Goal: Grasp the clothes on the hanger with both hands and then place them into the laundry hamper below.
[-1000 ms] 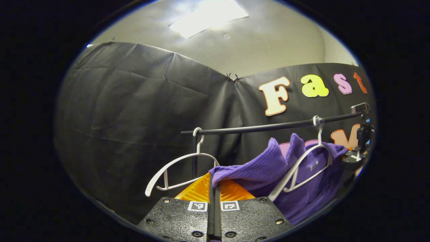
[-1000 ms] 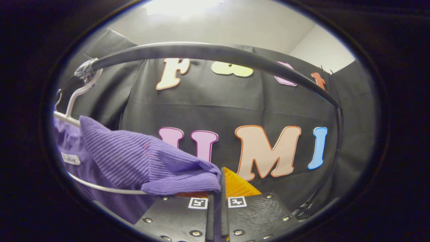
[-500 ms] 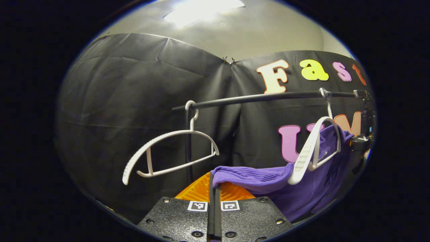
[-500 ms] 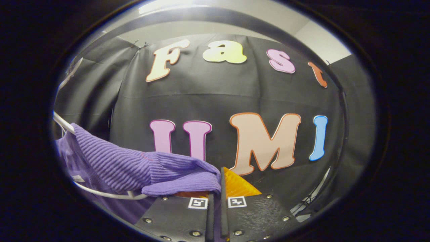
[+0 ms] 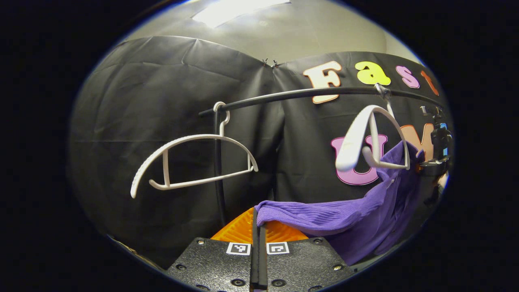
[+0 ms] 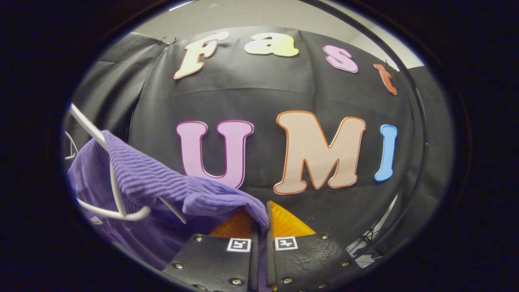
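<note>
Purple ribbed fabric fills the lower right of my left gripper view; this is the garment (image 5: 357, 215), and one edge of it runs straight into my left gripper (image 5: 258, 227), whose fingers are pressed together on the cloth with no gap between them; from there the garment stretches to the right and climbs toward a white hanger (image 5: 371, 138) that dangles tilted from the black rail (image 5: 308, 94); I see the far end of the cloth lying against that hanger's lower bar, while its near arm sticks out bare; a second white hanger (image 5: 190, 162), with nothing on it, hooks on the rail's left end beside a black upright post (image 5: 219, 170); at the far right edge I can make out dark hardware, too small to tell apart.

From my right gripper view the garment (image 6: 162, 190) drapes in from the left, over the thin white bars of the hanger (image 6: 113, 198), and its folded edge ends in my right gripper (image 6: 261, 227); those fingers are likewise clamped tight on the cloth; the black booth wall (image 6: 259, 101) stands behind.
</note>
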The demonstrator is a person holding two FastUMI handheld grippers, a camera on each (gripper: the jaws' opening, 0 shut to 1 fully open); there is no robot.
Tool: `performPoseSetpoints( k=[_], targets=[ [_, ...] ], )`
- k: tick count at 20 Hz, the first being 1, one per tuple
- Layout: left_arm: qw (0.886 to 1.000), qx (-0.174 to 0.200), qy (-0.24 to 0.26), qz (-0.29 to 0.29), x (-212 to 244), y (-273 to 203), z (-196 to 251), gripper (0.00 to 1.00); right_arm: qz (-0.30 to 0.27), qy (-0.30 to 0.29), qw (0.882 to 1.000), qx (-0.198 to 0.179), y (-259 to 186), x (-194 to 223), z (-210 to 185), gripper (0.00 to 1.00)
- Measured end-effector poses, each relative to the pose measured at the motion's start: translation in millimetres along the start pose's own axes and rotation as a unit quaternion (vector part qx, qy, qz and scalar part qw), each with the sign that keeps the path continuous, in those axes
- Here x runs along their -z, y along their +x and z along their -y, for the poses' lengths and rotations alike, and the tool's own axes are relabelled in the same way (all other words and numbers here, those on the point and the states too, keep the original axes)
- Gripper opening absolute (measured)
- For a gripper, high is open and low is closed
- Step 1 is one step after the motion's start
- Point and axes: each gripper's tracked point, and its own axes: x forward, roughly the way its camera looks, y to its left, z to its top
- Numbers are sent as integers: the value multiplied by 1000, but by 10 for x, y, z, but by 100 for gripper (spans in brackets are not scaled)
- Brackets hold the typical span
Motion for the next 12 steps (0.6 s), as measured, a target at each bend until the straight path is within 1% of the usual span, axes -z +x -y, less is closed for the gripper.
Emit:
performPoseSetpoints(
  k=[2,3,4,5,9,12],
  targets=[
    [1000,0,0,-9,93,-32,25,0,-11,-4,1000,-4,1,180,-11,8],
    [1000,1,0,-13,128,-40,41,0,-15,-7,1000,-8,-88,258,-39,7],
    [1000,2,-2,-16,164,-53,56,2,-18,-12,1000,-13,-132,309,-78,7],
    [1000,3,-4,-20,204,-68,75,0,-19,-17,1000,-18,-167,369,-98,7],
    [999,13,-3,-31,369,-127,181,0,-27,-43,998,-47,-322,641,-280,7],
    [999,28,-3,-35,474,-194,300,0,-39,-63,995,-69,-491,921,-420,7]
  ],
)
